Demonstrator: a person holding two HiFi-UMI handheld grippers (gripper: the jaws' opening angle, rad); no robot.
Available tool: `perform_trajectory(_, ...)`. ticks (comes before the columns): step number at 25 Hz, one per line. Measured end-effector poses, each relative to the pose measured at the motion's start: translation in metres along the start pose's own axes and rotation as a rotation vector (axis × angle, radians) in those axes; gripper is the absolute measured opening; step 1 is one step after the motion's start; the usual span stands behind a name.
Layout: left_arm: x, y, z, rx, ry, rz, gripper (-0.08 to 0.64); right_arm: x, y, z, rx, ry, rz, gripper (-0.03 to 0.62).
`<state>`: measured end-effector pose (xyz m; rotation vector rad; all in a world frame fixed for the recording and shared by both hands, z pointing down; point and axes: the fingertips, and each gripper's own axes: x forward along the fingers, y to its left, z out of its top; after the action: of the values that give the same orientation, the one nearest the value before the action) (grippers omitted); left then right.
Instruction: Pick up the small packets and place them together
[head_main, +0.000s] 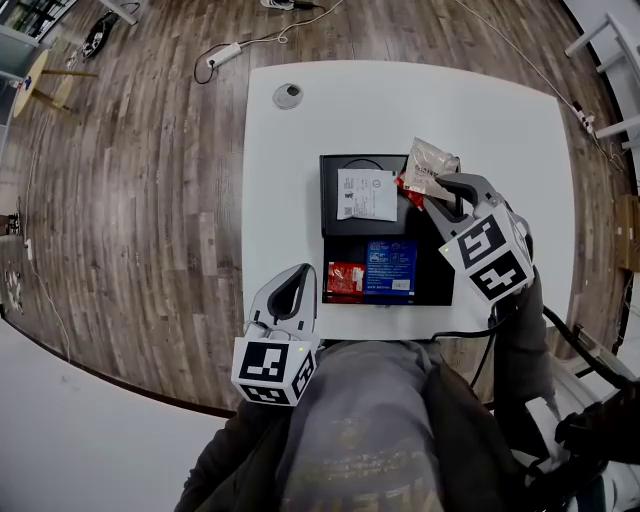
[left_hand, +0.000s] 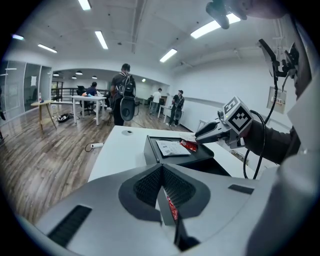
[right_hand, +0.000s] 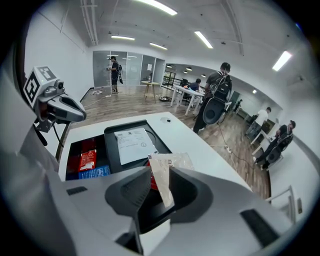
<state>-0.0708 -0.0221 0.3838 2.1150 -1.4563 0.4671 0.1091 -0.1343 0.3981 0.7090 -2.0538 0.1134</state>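
Left hand-held gripper (head_main: 298, 282) is nearest, at the front edge of the worktop (head_main: 290, 170), just beside the black box (head_main: 333, 222). Its jaws are drawn together to a slit. A red sliver shows in that slit in its own view. I read it as something lying behind rather than a grip, but can't be certain. It looks parked, out of the other one's way.

Open front half of the box: a red packet (head_main: 345, 278) and a blue packet (head_main: 390, 268) lie flat, side by side. That seems to be one gathered lot.

The raised rear half carries a white paper slip (head_main: 367, 193). A second red packet (head_main: 407, 186) lies at its right corner, partly over the edge.

Right hand-held gripper (head_main: 440, 198) is angled down over that corner. Its jaws stand roughly half apart. A clear packet (right_hand: 175, 161) stands on edge in the gap, leaning toward one jaw and not squeezed from both sides. Its lower end is over the second red packet and appears to rest on it.

My reading: this is the set-down, so the two lie together. The risk is that the stiff film clings to a jaw, or topples off the box edge onto the worktop, when the gripper lifts.

Beyond that: a small round fitting (head_main: 288, 95) near the worktop's far edge, a cable (head_main: 225, 52) on the wood floor (head_main: 130, 200), and people (right_hand: 217, 95) at desks further off.
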Motion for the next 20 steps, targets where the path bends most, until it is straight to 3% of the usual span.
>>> perform_trajectory(11, -0.015, -0.012, 0.011, 0.036, -0.064, -0.047, 0.003, -0.059, -0.001, 0.034, -0.006, -0.152, -0.146, 0.109)
perform_trajectory(13, -0.017, -0.015, 0.011, 0.038, -0.071, -0.058, 0.003, -0.066, 0.013, 0.037, -0.017, -0.17, -0.109, 0.108)
perform_trajectory(20, -0.026, -0.015, 0.005, 0.043, -0.067, -0.068, 0.003, -0.051, 0.09, 0.03, -0.082, -0.145, 0.137, 0.107)
